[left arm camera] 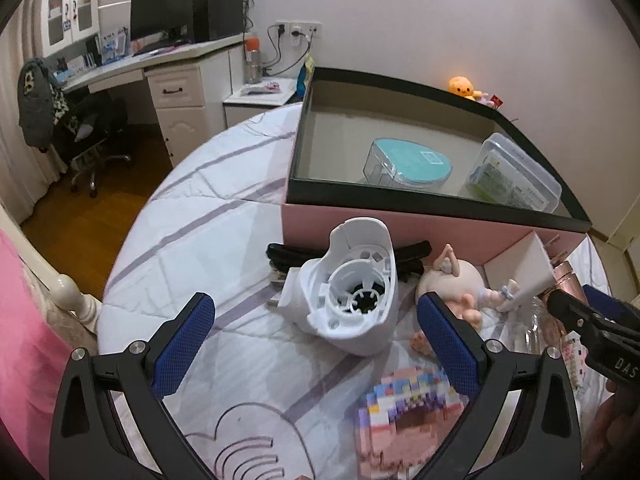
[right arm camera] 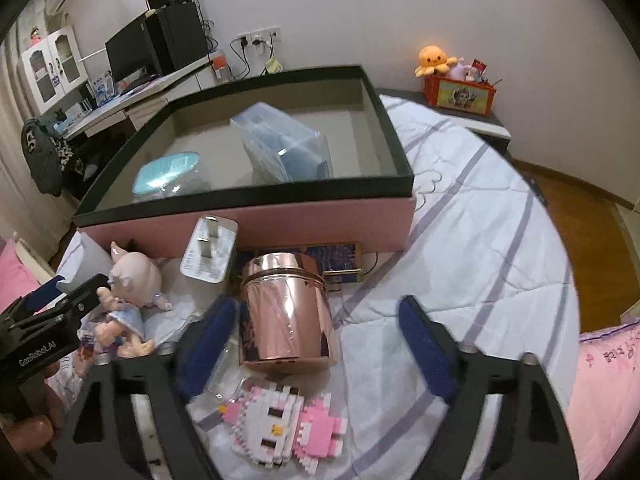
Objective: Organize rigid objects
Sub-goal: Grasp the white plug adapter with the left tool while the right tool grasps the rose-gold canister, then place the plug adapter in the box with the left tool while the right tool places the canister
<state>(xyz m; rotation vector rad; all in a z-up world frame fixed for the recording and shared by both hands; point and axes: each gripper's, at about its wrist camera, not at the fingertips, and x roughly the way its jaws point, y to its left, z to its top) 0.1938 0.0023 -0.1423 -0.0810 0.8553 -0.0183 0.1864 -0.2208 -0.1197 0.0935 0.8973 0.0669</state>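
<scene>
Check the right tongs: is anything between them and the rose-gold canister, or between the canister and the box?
Nothing visible blocks the right tongs; they are open, with the rose-gold canister already near the left finger. Toward the box, a white charger leans on the pink wall to the canister's left, and the wall itself must be lifted over.

White "GenRobot.AI" lettering along the black body of the left gripper (right arm camera: 60, 304) at the lower left of the right wrist view, white letters "DAS" on the black body of the right gripper (left arm camera: 580, 308) at the lower right of the left wrist view, other labels too blurred to read
</scene>
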